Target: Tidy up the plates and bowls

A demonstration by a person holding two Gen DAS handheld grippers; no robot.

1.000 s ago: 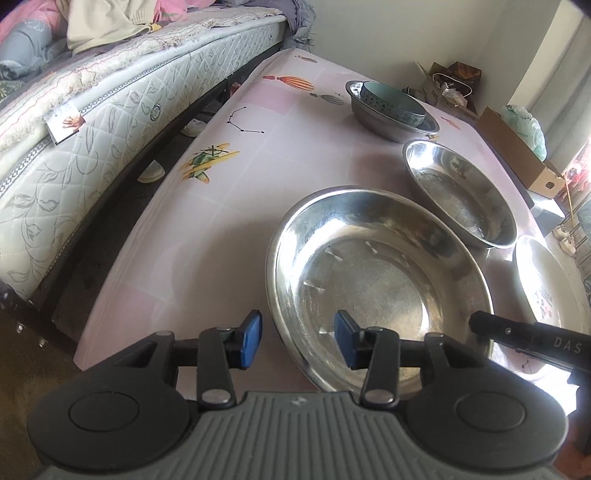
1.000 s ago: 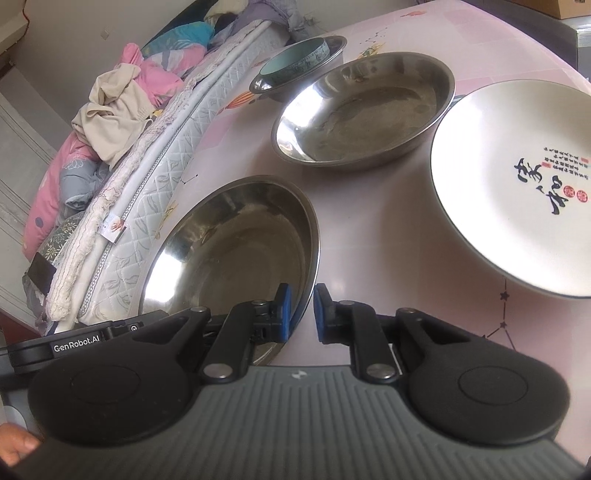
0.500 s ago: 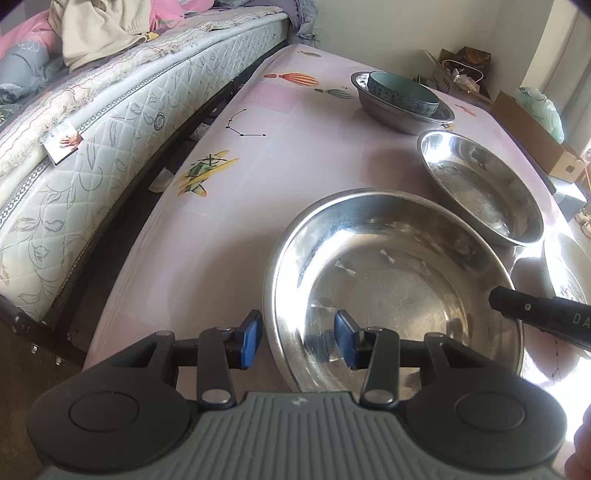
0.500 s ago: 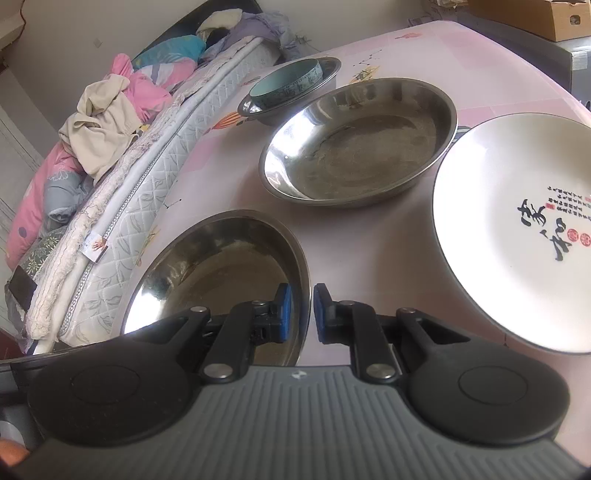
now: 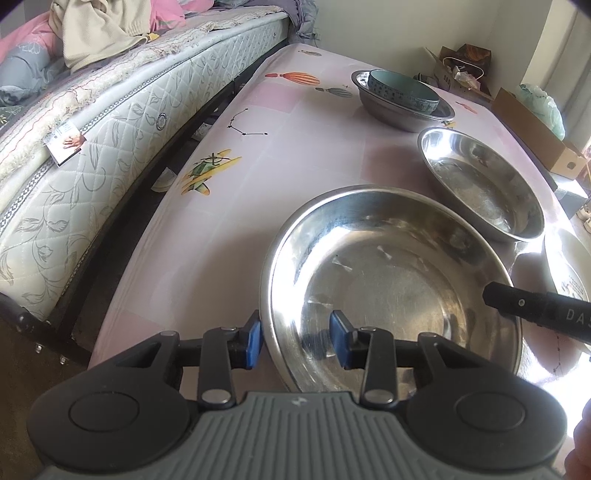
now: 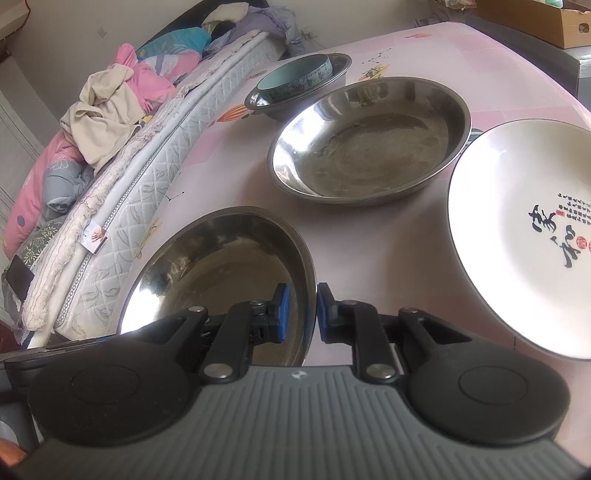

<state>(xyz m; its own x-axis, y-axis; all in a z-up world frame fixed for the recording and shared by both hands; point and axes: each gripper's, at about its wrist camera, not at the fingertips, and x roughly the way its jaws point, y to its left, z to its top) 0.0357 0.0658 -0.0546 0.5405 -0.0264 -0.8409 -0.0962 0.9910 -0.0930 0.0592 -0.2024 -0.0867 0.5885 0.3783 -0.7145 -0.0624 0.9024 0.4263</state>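
- Off to the far left of my left gripper [image 5: 295, 339] lies the quilted mattress [image 5: 110, 129] with a heap of clothes [image 5: 96, 29] on it, running beside the pink tablecloth [image 5: 295, 147]; that side looks the same as a second ago.
- Between my left fingers sits the near rim of the big steel bowl [image 5: 391, 288]: the left pad is outside the wall, the right pad inside the basin. The jaws are closing and the gap is narrower than a second ago, but I still see a sliver of space at the pads, so no grip yet.
- This bowl is wide, shallow and shiny, its bottom scuffed and catching bright glare; it now fills more of the left wrist view than before.
- Ahead and to the right of it is a second steel bowl [image 5: 484, 188], and beyond that a smaller steel bowl [image 5: 402, 107] with a teal bowl [image 5: 402, 90] nested in it.
- My right gripper [image 6: 301, 314] straddles the big bowl's opposite rim [image 6: 308, 266]; its jaws are opening, slightly wider than a second ago, with the rim edge between the pads and daylight beside it.
- Right of that gripper lies the white plate [image 6: 517, 229] with black calligraphy and red seals, flat on the cloth, just beside the second bowl.
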